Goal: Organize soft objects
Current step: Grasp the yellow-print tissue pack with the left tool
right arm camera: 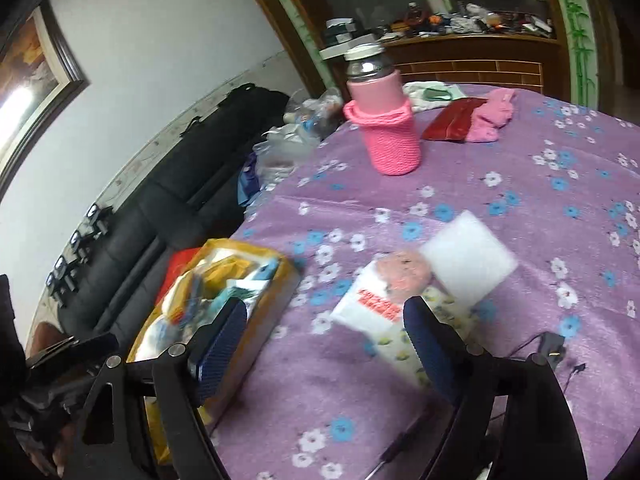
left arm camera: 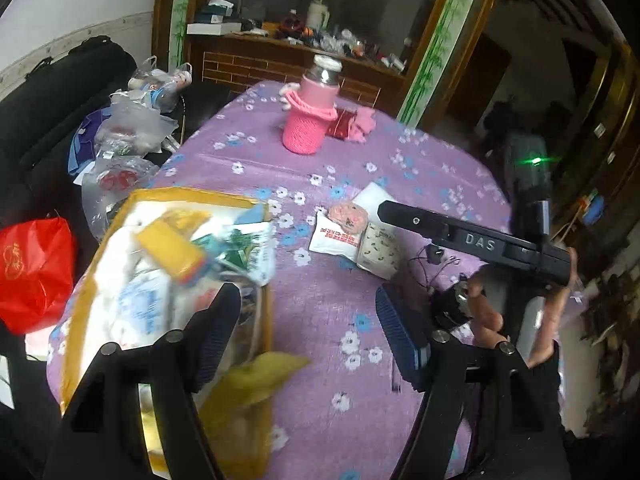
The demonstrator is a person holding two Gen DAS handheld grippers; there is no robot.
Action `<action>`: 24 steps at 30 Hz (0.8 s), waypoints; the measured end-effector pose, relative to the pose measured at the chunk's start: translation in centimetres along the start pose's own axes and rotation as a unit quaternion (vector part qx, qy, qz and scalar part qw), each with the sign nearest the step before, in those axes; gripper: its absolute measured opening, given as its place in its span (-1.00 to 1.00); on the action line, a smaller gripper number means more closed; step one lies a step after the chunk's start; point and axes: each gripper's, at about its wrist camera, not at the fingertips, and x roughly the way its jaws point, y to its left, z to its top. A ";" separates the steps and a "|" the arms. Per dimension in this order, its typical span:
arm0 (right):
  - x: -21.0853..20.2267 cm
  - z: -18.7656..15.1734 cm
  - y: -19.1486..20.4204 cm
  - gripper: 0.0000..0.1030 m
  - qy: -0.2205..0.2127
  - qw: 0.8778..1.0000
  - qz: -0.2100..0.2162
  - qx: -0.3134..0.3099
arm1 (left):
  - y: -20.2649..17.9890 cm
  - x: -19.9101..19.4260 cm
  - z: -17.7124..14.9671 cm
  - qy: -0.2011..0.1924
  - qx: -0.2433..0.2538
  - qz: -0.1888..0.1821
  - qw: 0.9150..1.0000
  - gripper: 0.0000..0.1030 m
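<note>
A yellow-rimmed clear bag (left arm camera: 160,272) full of soft packets lies at the table's left edge; it also shows in the right wrist view (right arm camera: 224,292). A yellow packet (left arm camera: 256,376) is blurred just in front of my open left gripper (left arm camera: 308,328). A small pile lies mid-table: a white red-printed packet (left arm camera: 338,236), a pink round pad (left arm camera: 348,216), a patterned packet (left arm camera: 378,250) and a white square pad (right arm camera: 470,258). My right gripper (right arm camera: 326,338) is open and empty above the cloth, just before the pile; it also shows in the left wrist view (left arm camera: 472,240).
A bottle in a pink knitted sleeve (left arm camera: 310,120) stands at the far side, beside a red pouch (right arm camera: 450,124) and pink cloth (right arm camera: 490,118). A black sofa (right arm camera: 140,224) with plastic bags (left arm camera: 128,128) and a red bag (left arm camera: 32,272) lies left. A black cable (right arm camera: 552,350) lies right.
</note>
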 end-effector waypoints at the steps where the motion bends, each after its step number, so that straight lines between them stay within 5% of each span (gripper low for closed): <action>1: 0.2 0.0 0.0 0.59 -0.001 1.000 -0.011 -0.004 | -0.7 0.9 0.3 0.002 0.004 0.011 1.000 0.35; 6: -0.3 0.2 -1.4 0.60 -0.031 0.998 -0.057 0.009 | -2.2 3.7 0.3 -0.038 0.001 0.100 0.994 0.35; 8: 0.3 0.0 -1.9 0.60 -0.035 0.997 -0.063 0.032 | -2.2 4.8 -0.1 -0.024 0.002 0.114 0.993 0.35; 17: -0.4 0.1 -4.7 0.60 -0.001 0.997 0.011 0.073 | -3.0 7.7 -1.5 0.072 -0.008 0.030 0.997 0.35; 24: -3.5 0.7 -5.8 0.59 -0.019 0.997 -0.023 0.071 | -3.8 8.6 -1.5 0.081 -0.019 -0.022 0.996 0.35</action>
